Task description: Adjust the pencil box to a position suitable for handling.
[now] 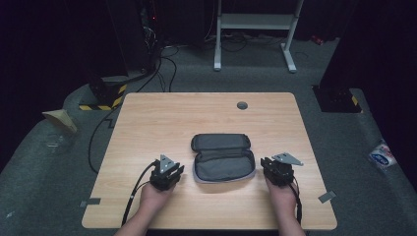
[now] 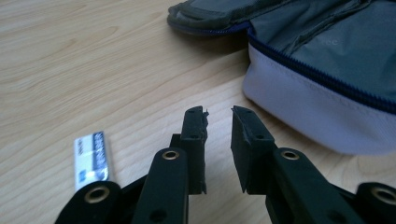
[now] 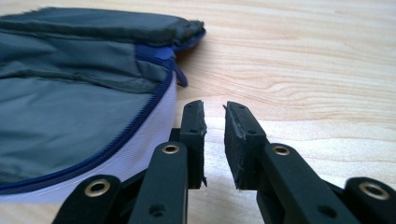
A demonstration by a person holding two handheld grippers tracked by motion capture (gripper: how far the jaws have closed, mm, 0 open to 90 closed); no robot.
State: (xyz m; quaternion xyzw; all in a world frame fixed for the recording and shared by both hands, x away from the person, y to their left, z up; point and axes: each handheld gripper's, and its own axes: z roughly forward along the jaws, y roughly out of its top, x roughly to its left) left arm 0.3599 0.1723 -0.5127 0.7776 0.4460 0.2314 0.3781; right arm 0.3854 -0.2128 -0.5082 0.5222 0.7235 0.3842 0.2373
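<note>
Left gripper [image 2: 218,112] low over the wooden table [image 1: 147,118], jaws drawn nearly together with a narrow slit between the pads and nothing caught in it: closed on air. Right gripper [image 3: 215,107] likewise low over the wood, jaws brought close, a thin gap left, nothing between the pads. In the high view, left gripper [image 1: 167,173] and right gripper [image 1: 277,169] flanking an unzipped grey pencil case [image 1: 223,157], one on either side, each apart from it, each held by a hand [image 1: 155,196] coming in from the near edge. In the left gripper view, pencil case [image 2: 322,70] ahead and off to the right of the jaws, white side wall and blue zipper [image 2: 317,77] just beyond the right jaw's tip, not touching it; grey lining open to view, flap laid back farther off. A small white and blue eraser [image 2: 92,158] flat on the wood to the left of the left jaw, near its base, clear of it. In the right gripper view, pencil case [image 3: 70,107] to the left of the jaws, white wall close beside the left jaw; contact hard to tell from here. Blue zipper pull [image 3: 180,77] hanging at the case's corner just ahead of the left jaw's tip. Bare wood straight ahead and to the right of the right jaw.
</note>
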